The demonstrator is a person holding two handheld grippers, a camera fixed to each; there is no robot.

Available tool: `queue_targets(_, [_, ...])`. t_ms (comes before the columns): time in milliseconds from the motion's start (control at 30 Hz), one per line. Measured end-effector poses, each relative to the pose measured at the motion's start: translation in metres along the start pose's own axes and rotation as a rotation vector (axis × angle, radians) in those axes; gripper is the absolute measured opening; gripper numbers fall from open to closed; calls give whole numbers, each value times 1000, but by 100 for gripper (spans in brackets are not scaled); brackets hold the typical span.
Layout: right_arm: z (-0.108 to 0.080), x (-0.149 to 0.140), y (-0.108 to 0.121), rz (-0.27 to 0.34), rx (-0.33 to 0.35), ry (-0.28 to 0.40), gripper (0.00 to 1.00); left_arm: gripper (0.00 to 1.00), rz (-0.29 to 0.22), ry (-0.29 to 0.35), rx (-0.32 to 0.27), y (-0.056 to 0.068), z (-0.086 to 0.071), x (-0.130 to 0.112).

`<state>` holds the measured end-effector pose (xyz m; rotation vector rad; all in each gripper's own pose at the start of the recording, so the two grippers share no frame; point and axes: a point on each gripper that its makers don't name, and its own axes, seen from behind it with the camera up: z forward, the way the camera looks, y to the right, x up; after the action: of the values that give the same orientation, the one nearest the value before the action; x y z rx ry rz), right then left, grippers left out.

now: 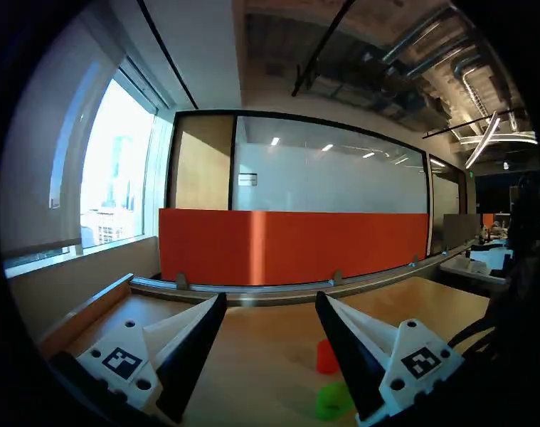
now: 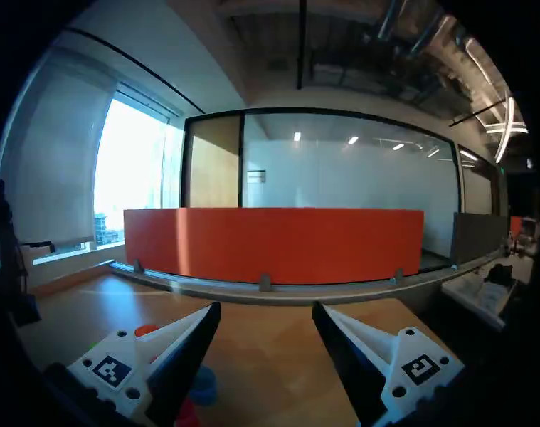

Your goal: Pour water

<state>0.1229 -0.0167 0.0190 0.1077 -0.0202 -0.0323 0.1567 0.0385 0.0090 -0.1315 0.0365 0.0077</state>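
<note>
Two grippers, both empty. Left gripper [image 1: 270,295]: fingers spread wide, nothing between them. Right gripper [image 2: 266,306]: same, wide apart, holding nothing. Wooden table [image 1: 262,356] runs up to the orange divider [image 1: 291,245]. Red cup [image 1: 326,356] and green cup [image 1: 332,400] sit on it well short of the divider. Blue cup [image 2: 202,384] also short of the divider, partly hidden by a finger.

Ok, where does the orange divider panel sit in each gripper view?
Left gripper view: the orange divider panel runs across the middle, from left of centre to the right, beyond the wooden desk.
Right gripper view: the orange divider panel spans the middle band, roughly centred.
Shared landmark: the frosted glass wall rising directly above the panel.
</note>
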Motion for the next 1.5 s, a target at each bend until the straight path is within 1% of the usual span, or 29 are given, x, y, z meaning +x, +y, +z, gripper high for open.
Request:
queue_targets(67, [1, 0, -1, 0, 7, -4, 99, 92, -1, -7, -1, -1, 1, 0])
queue_targets(167, [2, -1, -2, -1, 23, -10, 99, 92, 13, -12, -14, 0, 3, 0])
queue_targets(267, [3, 0, -3, 1, 41, -7, 99, 92, 32, -14, -36, 4, 3, 1])
queue_targets(367, [3, 4, -8, 4, 79, 3, 99, 92, 44, -22, -67, 9, 4, 0])
queue_targets(567, [2, 9, -25, -2, 179, -6, 99, 92, 27, -36, -129, 19, 5, -3])
queue_targets(667, [0, 13, -37, -17, 240, -9, 99, 92, 23, -30, -165, 24, 4, 0])
queue_targets(867, [-8, 18, -62, -47, 369, -25, 99, 92, 43, -38, -236, 37, -1, 1])
queue_targets(900, [-8, 17, -65, -51, 382, -31, 99, 92, 47, -38, -246, 39, -1, 1])
queue_targets(1067, [-9, 16, -70, -68, 412, -53, 99, 92, 57, -34, -276, 45, -2, 3])
queue_targets(1267, [-10, 14, -74, -87, 435, -61, 99, 92, 71, -49, -306, 49, -1, 2])
queue_targets(1500, [-7, 7, -76, -104, 453, -96, 99, 92, 101, -73, -333, 53, -1, -5])
